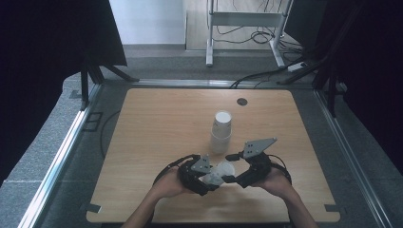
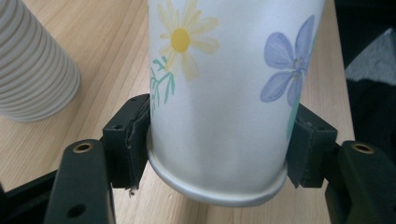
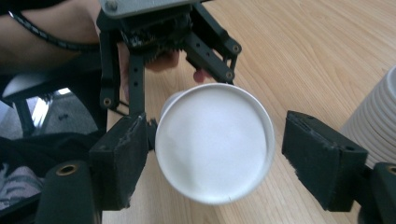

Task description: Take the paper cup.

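Observation:
A white paper cup (image 2: pixel 219 98) painted with a yellow and a blue flower lies sideways above the table, with my left gripper (image 2: pixel 217 140) shut on its narrow end. From above, the cup (image 1: pixel 219 172) hangs between both hands near the front edge. Its round white end (image 3: pixel 215 140) faces my right gripper (image 3: pixel 219 158), which stands open around it. One pad (image 3: pixel 123 158) sits at the cup's edge, while the other pad (image 3: pixel 322 158) stands clear of it. In the high view my left gripper (image 1: pixel 209 182) and right gripper (image 1: pixel 230 167) meet at the cup.
A tall stack of white paper cups (image 1: pixel 221 130) stands mouth down at the table's middle, just beyond the hands; it shows as a ribbed stack (image 2: pixel 32 60) and again as the stack (image 3: pixel 378 121). A dark round cap (image 1: pixel 242 101) sits in the wooden tabletop (image 1: pixel 157 123) at the back.

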`<move>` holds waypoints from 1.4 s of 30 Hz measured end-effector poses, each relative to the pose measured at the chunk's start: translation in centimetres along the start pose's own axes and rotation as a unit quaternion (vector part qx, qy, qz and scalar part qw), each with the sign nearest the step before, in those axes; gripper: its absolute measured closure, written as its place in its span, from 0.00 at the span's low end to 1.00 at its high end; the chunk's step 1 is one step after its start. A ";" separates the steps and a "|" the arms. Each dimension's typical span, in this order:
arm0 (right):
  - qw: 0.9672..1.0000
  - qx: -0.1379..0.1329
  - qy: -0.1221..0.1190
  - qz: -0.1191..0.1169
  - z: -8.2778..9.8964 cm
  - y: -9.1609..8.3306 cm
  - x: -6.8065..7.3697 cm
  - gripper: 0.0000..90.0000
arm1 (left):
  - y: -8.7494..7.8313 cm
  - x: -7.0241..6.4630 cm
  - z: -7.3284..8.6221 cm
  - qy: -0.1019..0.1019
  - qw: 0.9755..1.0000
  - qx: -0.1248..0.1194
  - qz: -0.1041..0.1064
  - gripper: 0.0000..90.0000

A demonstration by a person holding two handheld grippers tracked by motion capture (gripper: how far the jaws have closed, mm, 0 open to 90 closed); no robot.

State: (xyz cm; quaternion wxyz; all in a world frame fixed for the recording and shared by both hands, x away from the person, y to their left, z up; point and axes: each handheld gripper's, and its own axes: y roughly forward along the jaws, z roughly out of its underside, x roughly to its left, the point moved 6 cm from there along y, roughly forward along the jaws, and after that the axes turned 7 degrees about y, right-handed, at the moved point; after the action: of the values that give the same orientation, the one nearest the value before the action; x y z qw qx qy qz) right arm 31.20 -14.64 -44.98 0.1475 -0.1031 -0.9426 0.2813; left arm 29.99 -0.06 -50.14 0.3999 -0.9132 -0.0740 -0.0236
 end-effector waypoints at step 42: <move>0.987 0.158 -0.038 0.006 1.6 2.6 0.8 0.39 | 0.3 -0.4 -1.4 0.092 0.985 0.143 0.009 0.37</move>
State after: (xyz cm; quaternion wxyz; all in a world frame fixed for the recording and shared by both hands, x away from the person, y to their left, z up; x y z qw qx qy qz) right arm 30.22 -13.04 -47.53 0.1241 -0.0732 -0.8908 0.4310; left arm 29.63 -1.38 -49.42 0.5320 -0.8410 -0.0315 -0.0930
